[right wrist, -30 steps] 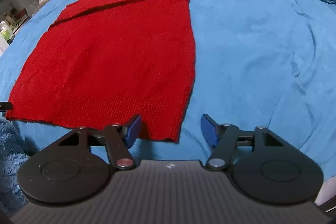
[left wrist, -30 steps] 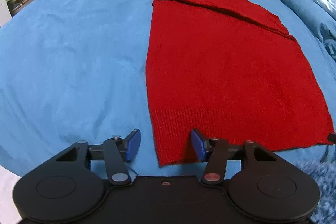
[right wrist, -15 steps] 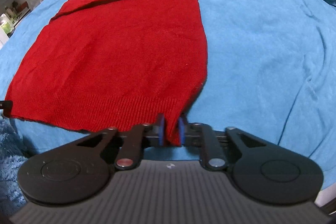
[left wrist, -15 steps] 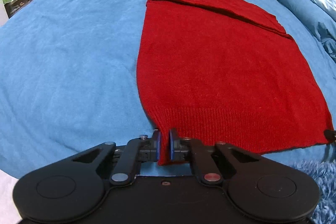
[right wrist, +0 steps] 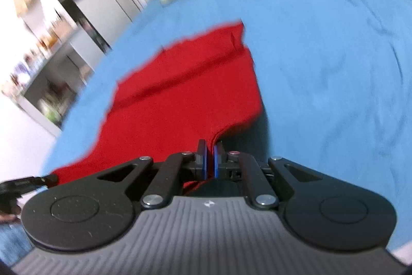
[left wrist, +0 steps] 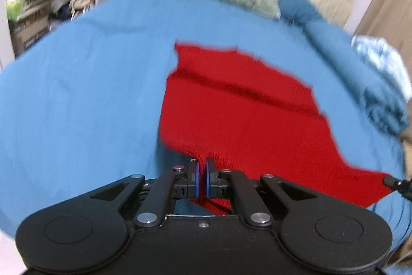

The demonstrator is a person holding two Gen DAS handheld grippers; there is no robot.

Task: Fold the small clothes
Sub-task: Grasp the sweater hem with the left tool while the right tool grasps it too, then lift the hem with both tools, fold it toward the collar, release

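Both bottom corners of red sweater now lifted off blue bed. Left gripper and right gripper pinching hem tight. Fold toward top probably next.

Even indoor light, heavy motion blur, fisheye-curved edges, tongs housings sharp
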